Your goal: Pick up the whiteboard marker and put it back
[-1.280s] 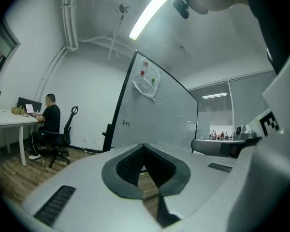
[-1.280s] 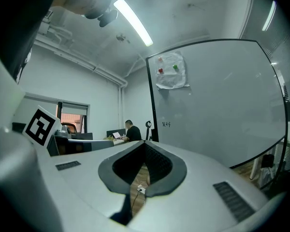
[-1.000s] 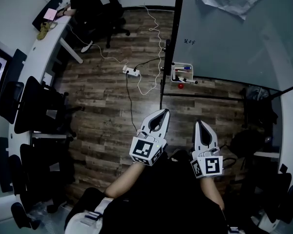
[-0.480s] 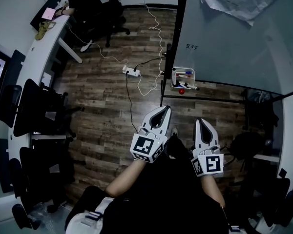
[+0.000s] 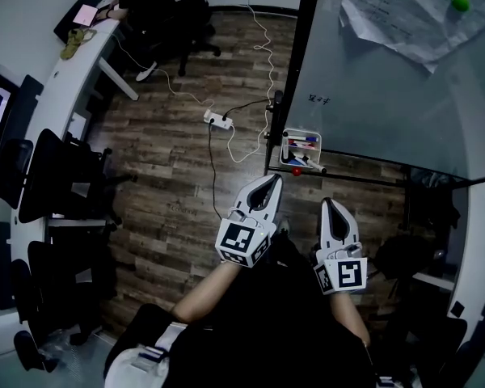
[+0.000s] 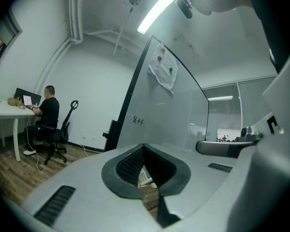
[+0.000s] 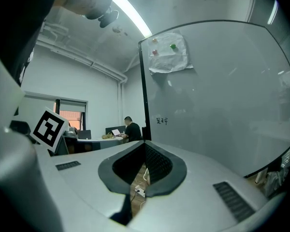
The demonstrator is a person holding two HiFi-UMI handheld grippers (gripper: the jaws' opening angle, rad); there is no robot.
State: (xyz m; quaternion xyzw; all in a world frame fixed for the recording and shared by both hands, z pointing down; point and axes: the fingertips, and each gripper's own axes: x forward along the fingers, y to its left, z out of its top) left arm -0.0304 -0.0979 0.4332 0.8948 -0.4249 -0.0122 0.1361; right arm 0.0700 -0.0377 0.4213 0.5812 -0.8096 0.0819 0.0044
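Progress: nothing done yet, judging by bare tongs and markers at rest; pick-up and put-back both left.
Left tongs (image 5: pixel 269 183): clenched on nothing, aimed toward the board, well short of the tray.
Right tongs (image 5: pixel 329 204): likewise pressed together, nothing between them.
Whiteboard marker (image 5: pixel 306 162): lying in the pen tray (image 5: pixel 285 145) with a blue-capped and a red-capped one; which is meant, not clear.
Pen tray: small white open-topped box, hung near the lower left corner of the whiteboard (image 5: pixel 388 87); red round thing (image 5: pixel 297 170) just below it.
Whiteboard: smooth, glossy grey pane in a thin dark frame, bearing a small scribble (image 5: pixel 315 99); creased paper sheet (image 5: pixel 404 14) pinned up by a green round magnet (image 5: pixel 461 2).
Tongs build: white moulded shells tapering to a point, dark ribbed pads inside, black-and-white marker cube at the rear.
Floor (image 5: pixel 178 176): dark wood-grain planks, with a white power strip (image 5: pixel 218 120) and trailing cable.
Still needed: approach to the tray, then opening around one marker.
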